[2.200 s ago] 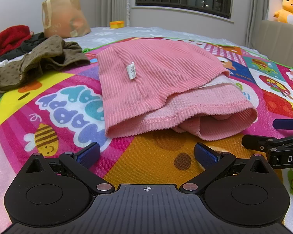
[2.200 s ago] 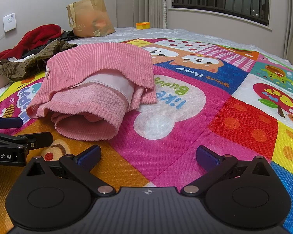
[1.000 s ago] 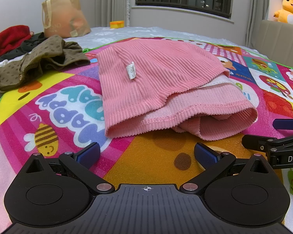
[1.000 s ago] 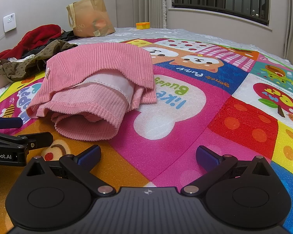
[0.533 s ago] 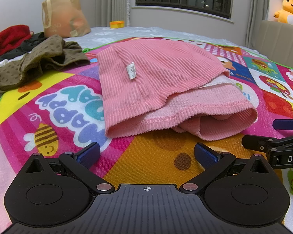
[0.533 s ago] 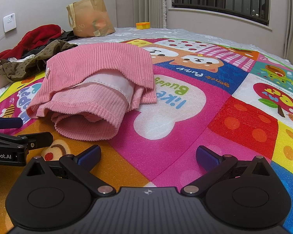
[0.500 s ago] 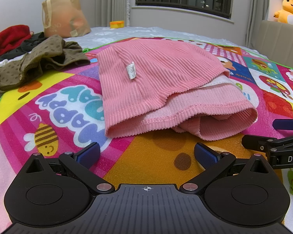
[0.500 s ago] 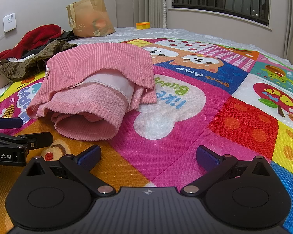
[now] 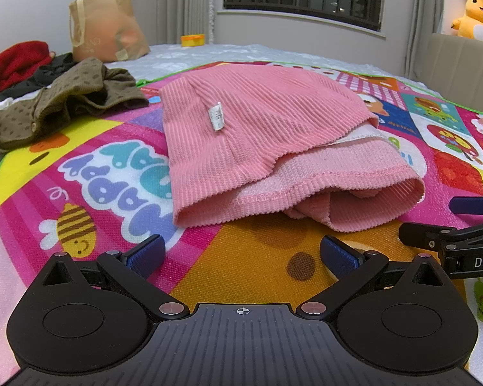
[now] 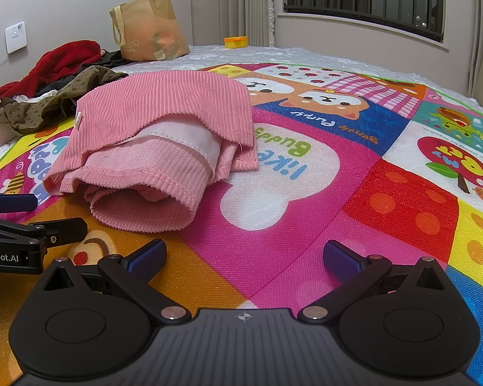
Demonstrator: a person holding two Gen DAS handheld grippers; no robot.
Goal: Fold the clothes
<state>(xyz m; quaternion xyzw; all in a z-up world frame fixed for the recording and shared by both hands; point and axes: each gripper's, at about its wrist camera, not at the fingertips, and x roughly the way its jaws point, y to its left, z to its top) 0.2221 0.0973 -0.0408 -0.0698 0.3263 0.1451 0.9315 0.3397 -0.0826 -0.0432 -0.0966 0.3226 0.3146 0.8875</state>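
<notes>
Lying folded on the colourful play mat (image 9: 248, 267), the pink ribbed garment (image 9: 260, 135) sits just ahead of both grippers, untouched. Its small white tag (image 9: 216, 116) reads "90" or similar; I cannot tell exactly. The left gripper (image 9: 241, 252) and the right gripper (image 10: 244, 254) are both spread wide, holding nothing. A brown paper bag (image 10: 149, 30) stands at the back; its contents are unclear. The mat reads "Gentle Puppy" and "like Buddy". An olive dotted garment (image 9: 67, 103) lies crumpled nearby.

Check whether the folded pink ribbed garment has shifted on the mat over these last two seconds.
No. The folded pink ribbed garment keeps the same place against the bee print on the mat.
</notes>
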